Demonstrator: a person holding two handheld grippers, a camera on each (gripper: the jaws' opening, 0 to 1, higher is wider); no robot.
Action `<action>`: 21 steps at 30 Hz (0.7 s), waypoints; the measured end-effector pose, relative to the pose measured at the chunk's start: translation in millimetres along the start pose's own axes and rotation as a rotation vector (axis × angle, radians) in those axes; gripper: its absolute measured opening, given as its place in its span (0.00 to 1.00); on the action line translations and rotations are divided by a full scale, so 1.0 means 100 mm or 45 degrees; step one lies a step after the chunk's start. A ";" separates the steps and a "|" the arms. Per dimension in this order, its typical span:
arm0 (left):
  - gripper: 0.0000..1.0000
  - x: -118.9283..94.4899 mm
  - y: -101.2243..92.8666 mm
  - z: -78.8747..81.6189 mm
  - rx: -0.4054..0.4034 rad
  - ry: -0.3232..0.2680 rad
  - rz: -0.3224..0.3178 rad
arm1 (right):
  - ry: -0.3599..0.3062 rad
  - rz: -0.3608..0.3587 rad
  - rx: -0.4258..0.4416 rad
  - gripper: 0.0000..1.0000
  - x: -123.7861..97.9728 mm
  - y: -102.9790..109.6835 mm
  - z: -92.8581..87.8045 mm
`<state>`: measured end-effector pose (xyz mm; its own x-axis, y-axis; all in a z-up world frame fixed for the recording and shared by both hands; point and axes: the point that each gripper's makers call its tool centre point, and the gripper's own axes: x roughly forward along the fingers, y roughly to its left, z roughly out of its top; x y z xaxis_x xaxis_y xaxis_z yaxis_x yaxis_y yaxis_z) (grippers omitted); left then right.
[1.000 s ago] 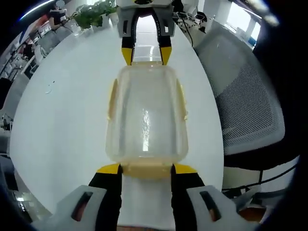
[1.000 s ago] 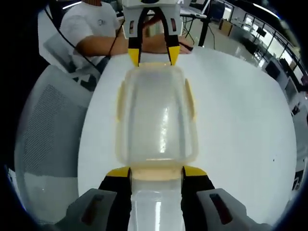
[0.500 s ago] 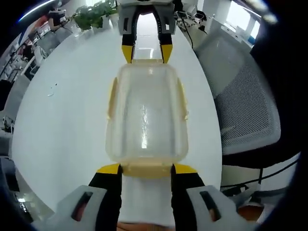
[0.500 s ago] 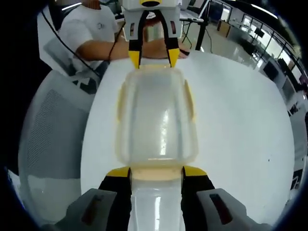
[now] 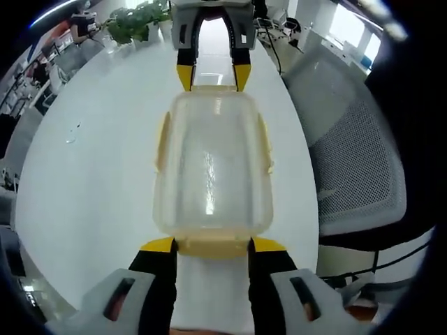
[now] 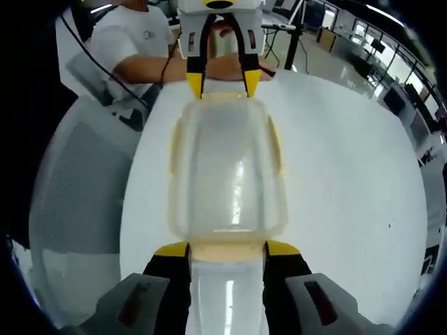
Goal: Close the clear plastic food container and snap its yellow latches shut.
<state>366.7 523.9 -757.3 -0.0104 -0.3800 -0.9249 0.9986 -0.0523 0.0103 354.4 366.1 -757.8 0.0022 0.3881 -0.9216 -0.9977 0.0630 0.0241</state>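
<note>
The clear plastic food container (image 5: 211, 167) is sitting lid-down-closed on the white round bench (image 5: 91, 167), between the two grippers. The left gripper (image 5: 211, 246) is clamping the near end latch, its yellow-tipped jaws pressing either side of that yellow tab. The right gripper (image 6: 226, 249) is gripping the opposite end latch in the same way, and is appearing at the far end in the left gripper view. Yellow side latches (image 5: 163, 143) are lying along both long edges. A grey mesh chair (image 5: 356, 153) is standing beside the bench. A person in a white shirt (image 6: 140, 38) is sitting at the far edge.
</note>
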 end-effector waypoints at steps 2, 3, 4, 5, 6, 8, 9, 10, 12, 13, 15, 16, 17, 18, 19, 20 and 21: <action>0.39 0.01 -0.01 0.04 -0.001 -0.002 -0.002 | 0.003 0.003 0.002 0.38 -0.02 0.01 -0.03; 0.39 0.02 -0.01 0.06 0.001 -0.003 0.000 | 0.005 0.002 0.002 0.38 -0.02 0.01 -0.05; 0.39 0.03 -0.01 0.08 -0.001 -0.003 0.001 | 0.007 -0.001 -0.001 0.38 -0.03 0.00 -0.08; 0.39 0.03 -0.01 0.10 -0.002 -0.004 0.002 | 0.009 -0.001 -0.001 0.38 -0.04 0.00 -0.09; 0.39 0.04 -0.01 0.13 0.000 -0.003 0.005 | 0.011 0.001 0.002 0.38 -0.06 0.00 -0.11; 0.39 0.06 -0.01 0.16 0.001 0.002 0.006 | 0.012 0.000 0.001 0.38 -0.08 0.01 -0.15; 0.39 0.06 -0.01 0.18 0.000 0.003 0.005 | 0.013 0.002 0.000 0.38 -0.08 0.01 -0.17; 0.39 0.07 -0.02 0.20 -0.001 0.003 0.005 | 0.014 0.001 -0.001 0.38 -0.09 0.01 -0.19; 0.39 0.08 -0.02 0.25 -0.006 0.002 0.003 | 0.014 0.000 -0.001 0.38 -0.11 0.02 -0.23; 0.39 0.09 -0.02 0.26 -0.005 0.002 0.005 | 0.015 -0.001 -0.001 0.38 -0.12 0.01 -0.25; 0.39 0.10 -0.01 0.31 0.002 0.001 0.013 | 0.018 -0.003 0.003 0.38 -0.13 0.01 -0.29; 0.39 0.11 -0.02 0.32 0.000 0.001 0.012 | 0.019 -0.002 0.003 0.38 -0.13 0.00 -0.31; 0.39 0.12 -0.02 0.35 0.000 0.000 0.012 | 0.022 -0.002 0.003 0.38 -0.14 0.01 -0.34; 0.39 0.13 -0.03 0.37 0.000 0.000 0.013 | 0.025 -0.002 0.002 0.38 -0.15 0.02 -0.35; 0.39 0.14 -0.03 0.39 0.001 0.001 0.015 | 0.026 -0.003 0.001 0.38 -0.16 0.02 -0.38; 0.39 0.15 -0.03 0.40 0.001 0.000 0.015 | 0.026 -0.003 0.001 0.38 -0.17 0.02 -0.39; 0.39 0.16 -0.03 0.43 -0.002 -0.002 0.016 | 0.026 -0.004 0.000 0.38 -0.18 0.03 -0.42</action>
<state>360.9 478.5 -755.7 0.0020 -0.3820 -0.9241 0.9987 -0.0463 0.0213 349.0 320.5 -757.2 0.0037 0.3688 -0.9295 -0.9977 0.0639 0.0214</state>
